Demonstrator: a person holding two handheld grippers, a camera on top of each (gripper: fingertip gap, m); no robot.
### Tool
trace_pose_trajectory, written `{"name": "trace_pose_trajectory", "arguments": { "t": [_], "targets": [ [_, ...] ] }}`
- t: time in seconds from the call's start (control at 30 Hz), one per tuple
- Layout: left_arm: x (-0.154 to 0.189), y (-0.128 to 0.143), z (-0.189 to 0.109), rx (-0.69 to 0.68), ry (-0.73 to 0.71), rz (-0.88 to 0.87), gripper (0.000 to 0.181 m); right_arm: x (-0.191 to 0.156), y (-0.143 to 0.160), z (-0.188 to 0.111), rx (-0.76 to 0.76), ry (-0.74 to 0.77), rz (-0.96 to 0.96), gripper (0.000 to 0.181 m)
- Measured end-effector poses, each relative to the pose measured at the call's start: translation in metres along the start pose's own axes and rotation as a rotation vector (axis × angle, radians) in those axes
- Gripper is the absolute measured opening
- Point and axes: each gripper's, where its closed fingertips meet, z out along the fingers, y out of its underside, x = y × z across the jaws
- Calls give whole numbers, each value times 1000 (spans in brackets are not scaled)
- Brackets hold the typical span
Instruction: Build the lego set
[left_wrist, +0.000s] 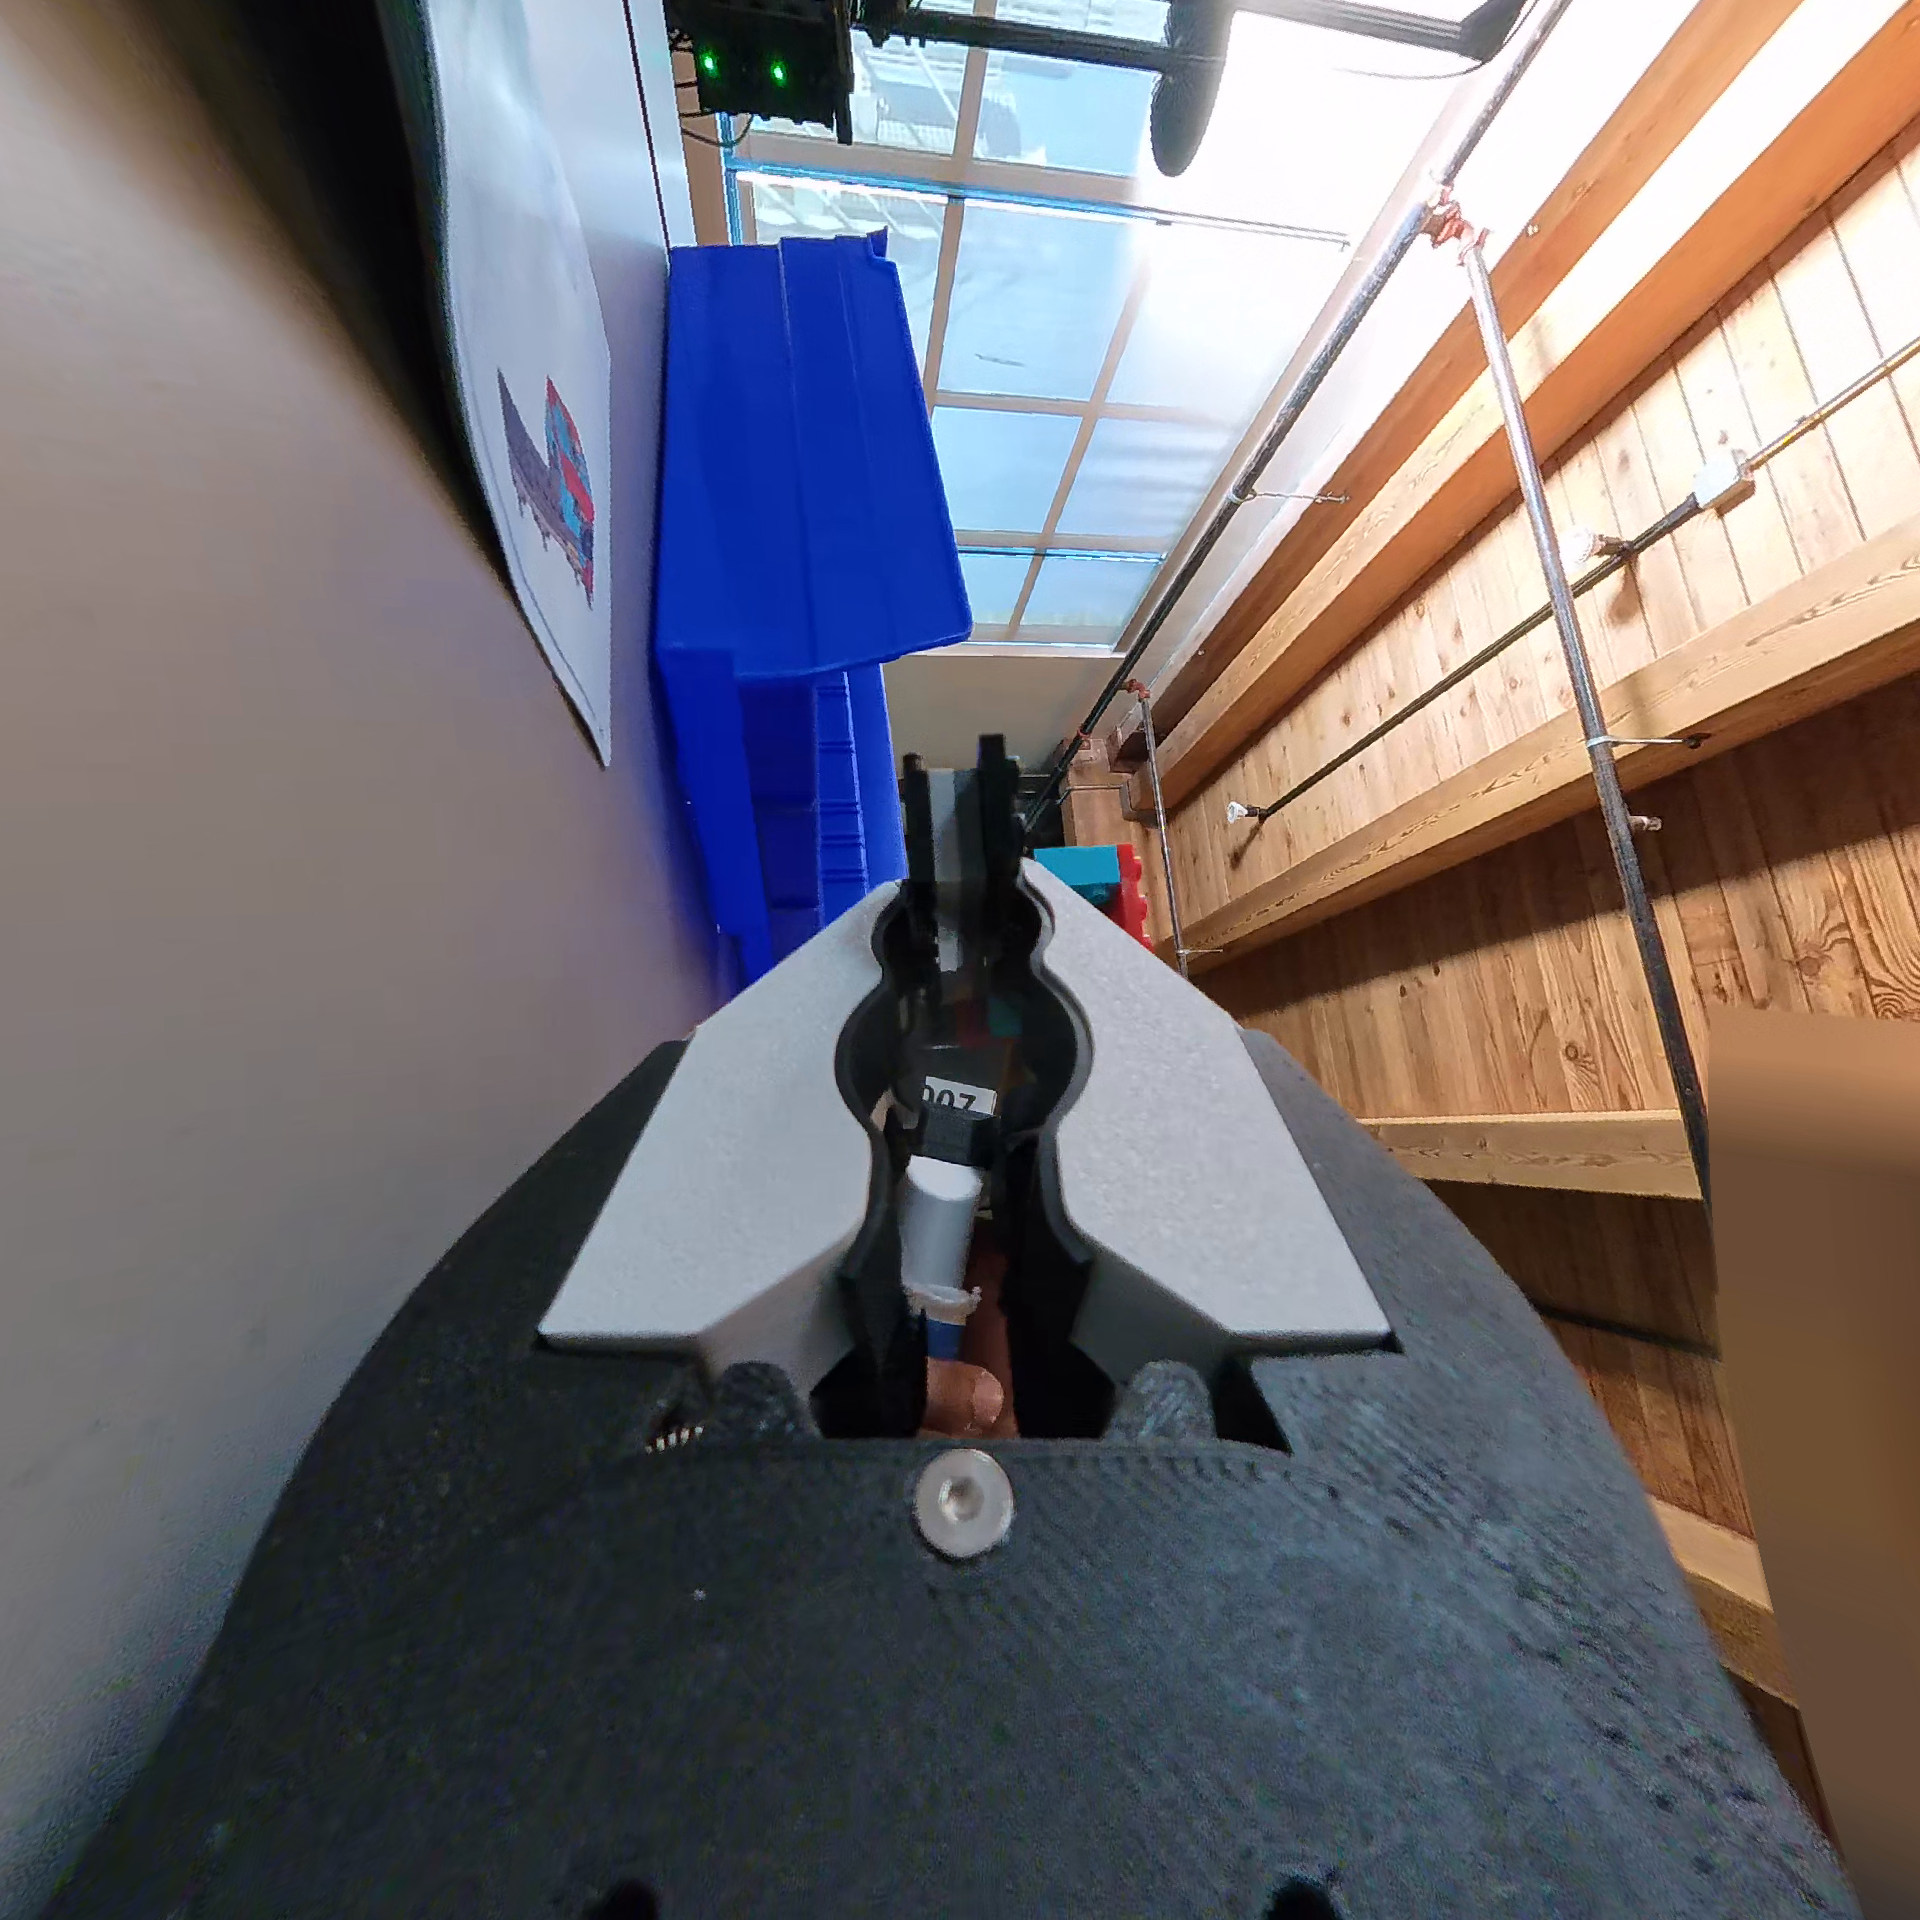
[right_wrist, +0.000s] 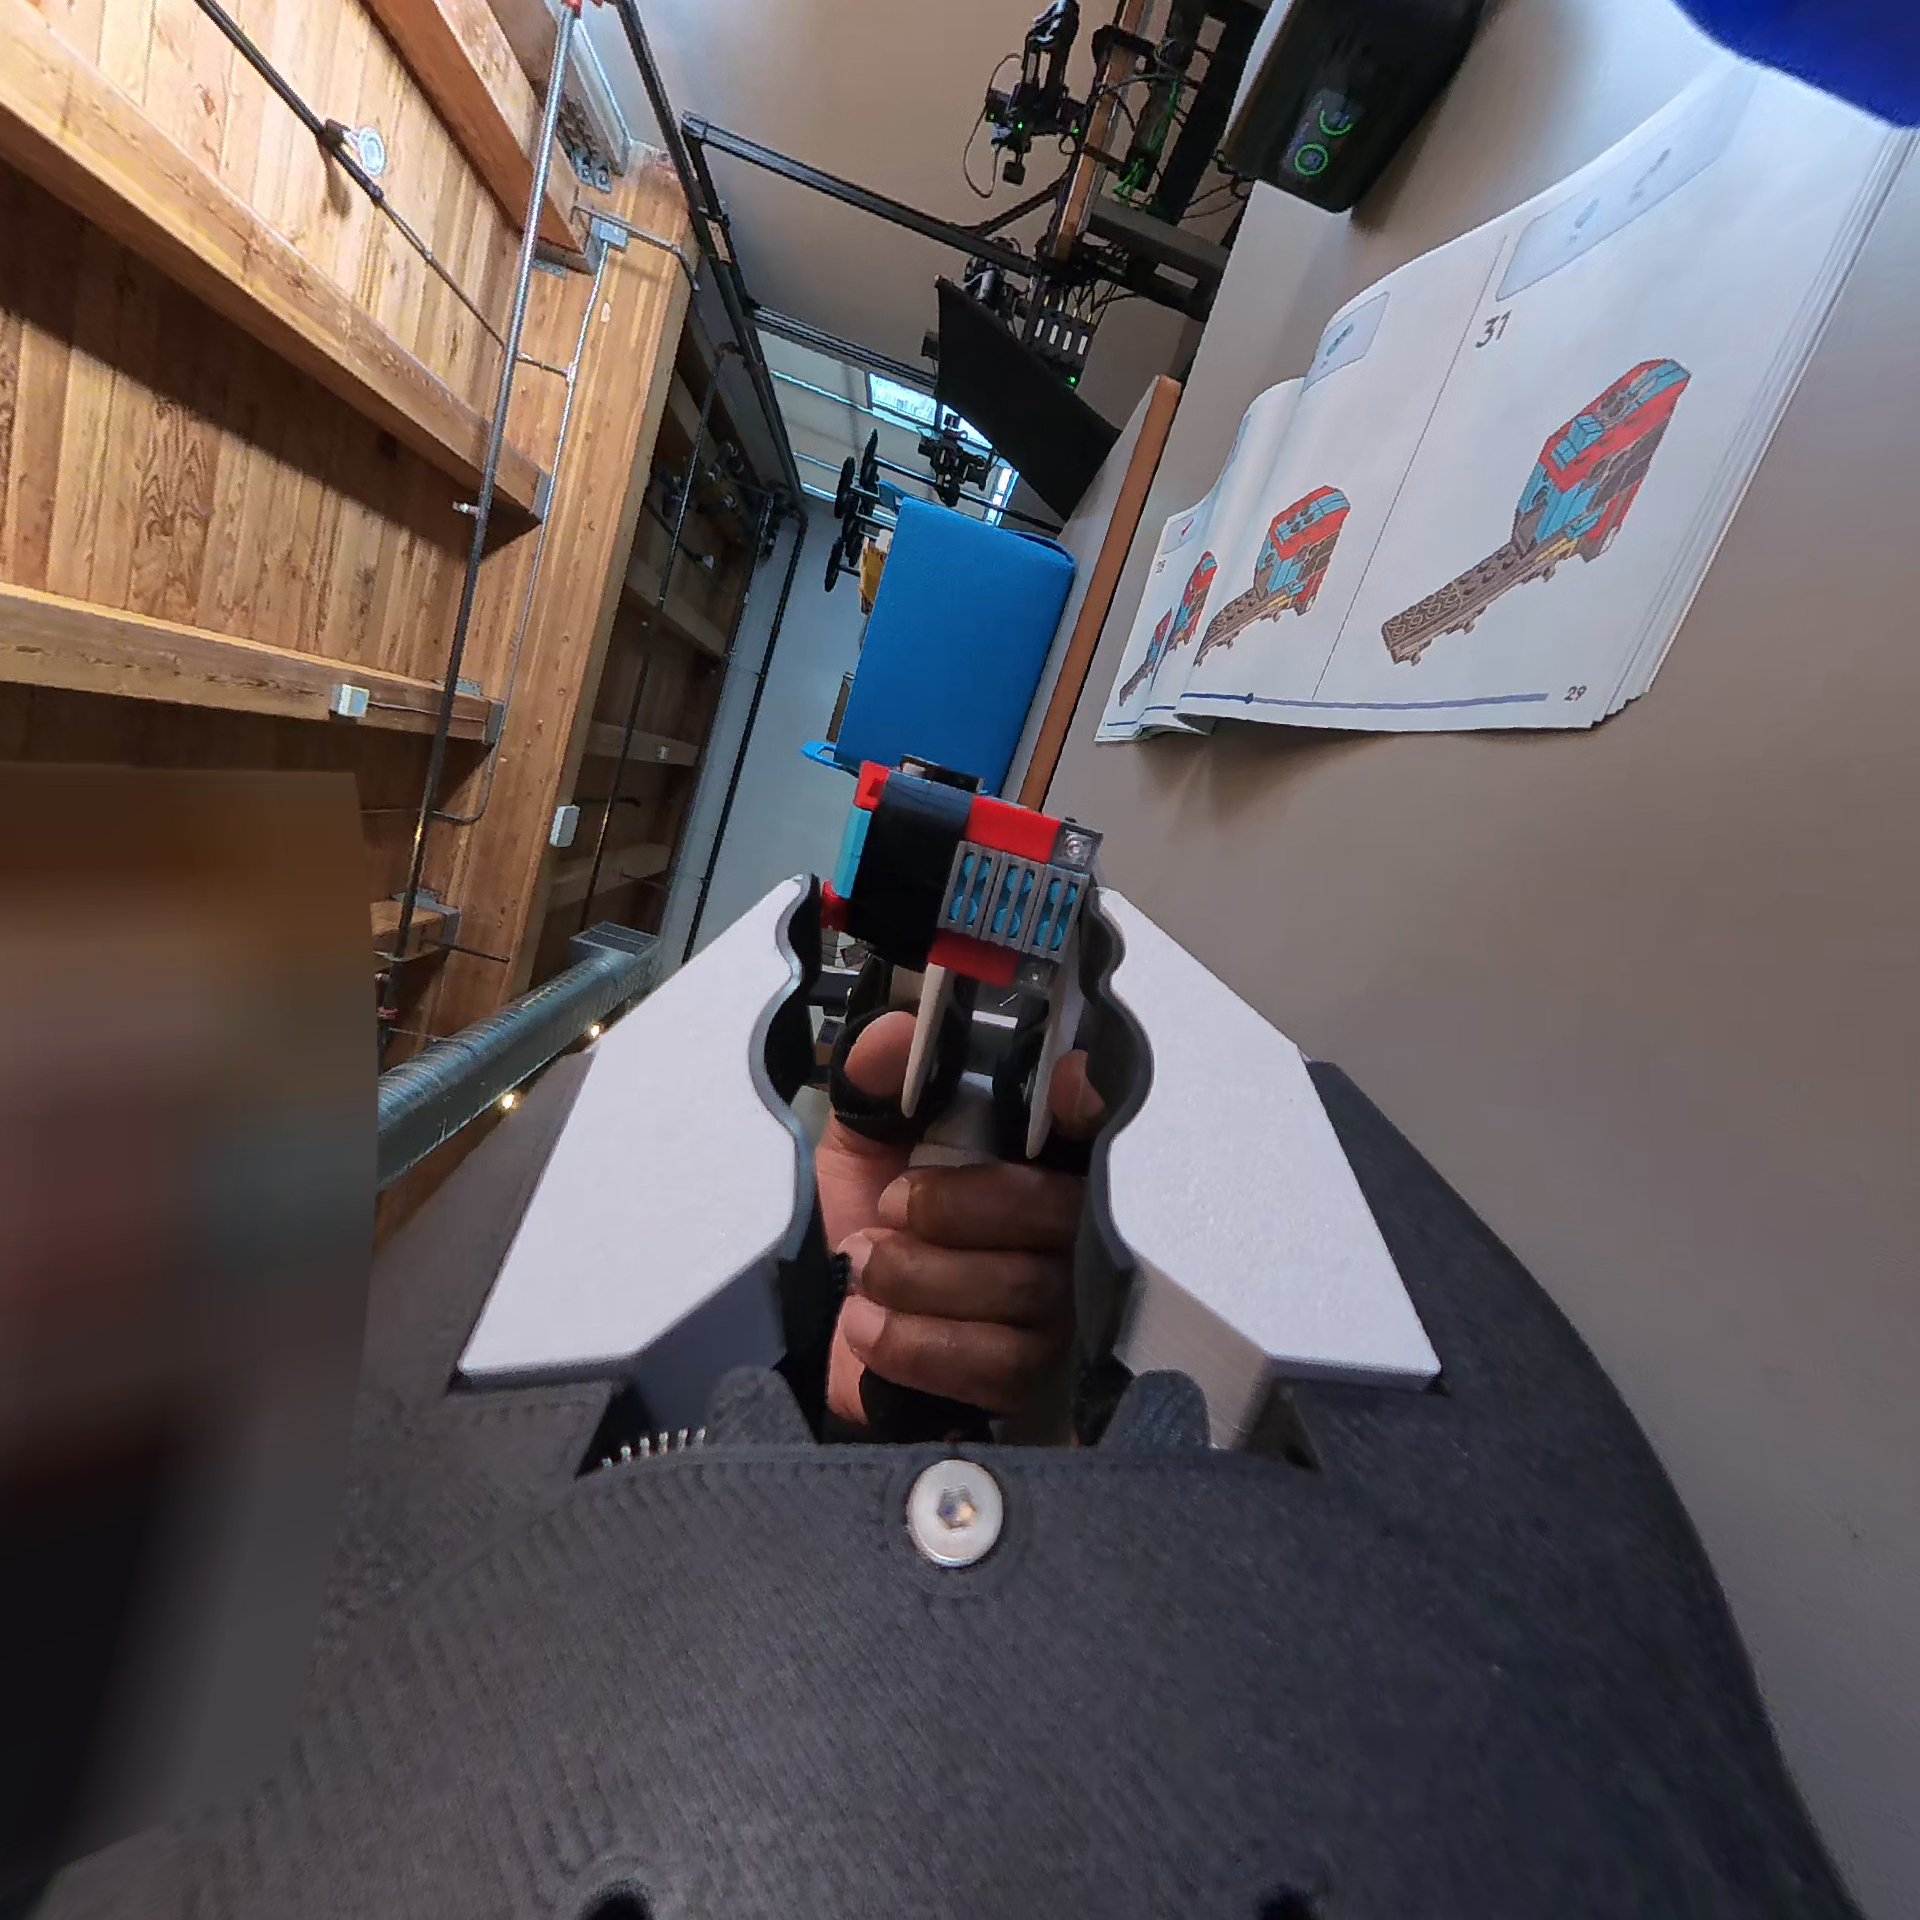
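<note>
Lego build held up in mid-air, off the counter (right_wrist: 1455, 1039)

Right gripper (right_wrist: 951, 914) jaws grasp the lego model (right_wrist: 956, 883); left gripper (left_wrist: 958, 821) jaws look nearly clenched, on what we cannot tell. We keep the right grip firm, check the open instruction booklet (right_wrist: 1455, 540), and press parts on squarely.

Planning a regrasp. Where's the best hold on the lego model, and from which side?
Likely the flat black-and-red body of the lego model, one finger on each side wall, not the slatted grey grille. Come end-on, as the right hand-held gripper does now: the body sits squarely between its fingers. White tines already crowd the near end.
</note>
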Motion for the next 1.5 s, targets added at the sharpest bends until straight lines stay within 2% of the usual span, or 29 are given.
{"name": "trace_pose_trajectory", "arguments": {
  "t": [0.4,0.67,1.07,1.5],
  "targets": [
    [-3,-1,0,16,-12,-16,15,1,0,1,0,4,8,50],
    [-2,-3,-1,20,-8,-7,15,-3,3,1,-25,-4,-24,58],
    [1,-1,0,8,-21,56,15,2,4,2,-46,42,-48,51],
    [8,1,1,-7,1,108,15,-5,5,1,-44,-14,-29,50]
  ]
}}
